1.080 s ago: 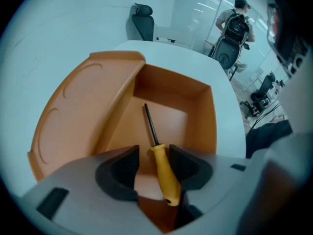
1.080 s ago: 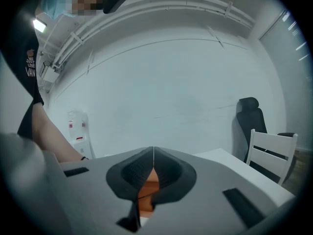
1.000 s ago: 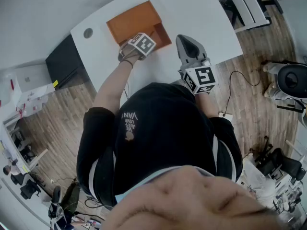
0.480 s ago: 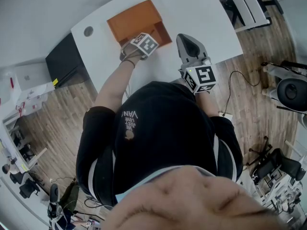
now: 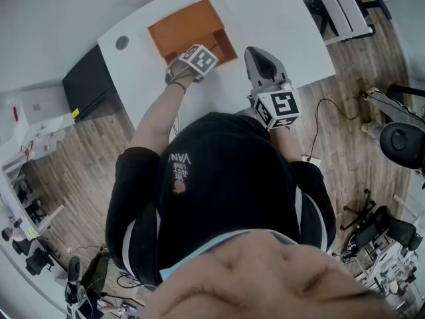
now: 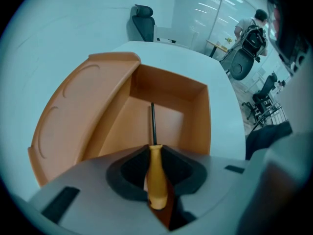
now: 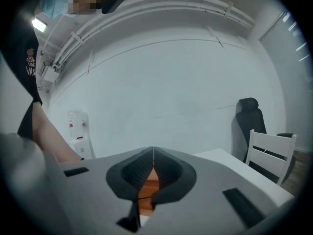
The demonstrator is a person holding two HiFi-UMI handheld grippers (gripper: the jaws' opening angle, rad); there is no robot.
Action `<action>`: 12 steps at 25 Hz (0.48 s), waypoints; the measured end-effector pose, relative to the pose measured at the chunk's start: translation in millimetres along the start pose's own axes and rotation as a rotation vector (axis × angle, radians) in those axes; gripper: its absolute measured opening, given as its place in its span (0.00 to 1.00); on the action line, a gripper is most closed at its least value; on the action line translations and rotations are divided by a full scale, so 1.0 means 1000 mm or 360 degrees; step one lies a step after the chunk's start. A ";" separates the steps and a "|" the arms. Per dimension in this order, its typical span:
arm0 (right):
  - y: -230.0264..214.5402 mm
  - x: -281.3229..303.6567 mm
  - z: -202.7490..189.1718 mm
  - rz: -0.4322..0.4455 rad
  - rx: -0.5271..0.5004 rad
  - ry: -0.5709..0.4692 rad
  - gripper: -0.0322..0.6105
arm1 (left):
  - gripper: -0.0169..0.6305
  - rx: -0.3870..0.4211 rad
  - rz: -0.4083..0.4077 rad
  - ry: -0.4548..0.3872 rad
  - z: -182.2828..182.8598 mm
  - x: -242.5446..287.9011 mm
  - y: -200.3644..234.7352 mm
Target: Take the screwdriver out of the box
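We're over the white desk (image 5: 279, 18), and on it sits the orange box (image 6: 166, 89), lid swung open to the left. Our right gripper (image 7: 153, 153) hangs just beside the box, jaws together on nothing. Our left gripper (image 6: 155, 148) points down into the box (steeply). Its jaws have just been closing and now pinch the yellow handle of the screwdriver (image 6: 157, 180), whose black shaft lies inside the box, aimed at the far wall.

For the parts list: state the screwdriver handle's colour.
Yellow-orange screwdriver handle; clearest in the left gripper view.
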State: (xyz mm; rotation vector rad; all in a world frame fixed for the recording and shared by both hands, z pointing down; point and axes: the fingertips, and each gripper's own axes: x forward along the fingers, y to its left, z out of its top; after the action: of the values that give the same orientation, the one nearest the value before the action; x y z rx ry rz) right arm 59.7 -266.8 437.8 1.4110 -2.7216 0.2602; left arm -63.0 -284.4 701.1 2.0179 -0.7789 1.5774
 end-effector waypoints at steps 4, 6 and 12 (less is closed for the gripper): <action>0.001 0.000 0.001 0.0002 -0.0005 -0.0005 0.07 | 0.16 -0.0017 -0.0024 -0.0012 -0.002 -0.001 0.000; 0.002 0.001 0.000 0.0003 -0.0007 -0.0004 0.07 | 0.16 -0.0021 -0.0027 -0.0025 -0.003 -0.002 0.001; 0.004 0.002 0.001 0.0016 -0.0007 -0.0002 0.07 | 0.16 -0.0004 0.0017 -0.0094 0.001 -0.011 0.008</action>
State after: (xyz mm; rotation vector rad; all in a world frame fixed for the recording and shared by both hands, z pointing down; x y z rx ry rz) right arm 55.1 -266.4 436.6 1.3971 -2.7289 0.2539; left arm -69.4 -289.4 689.9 2.0700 -0.8148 1.5284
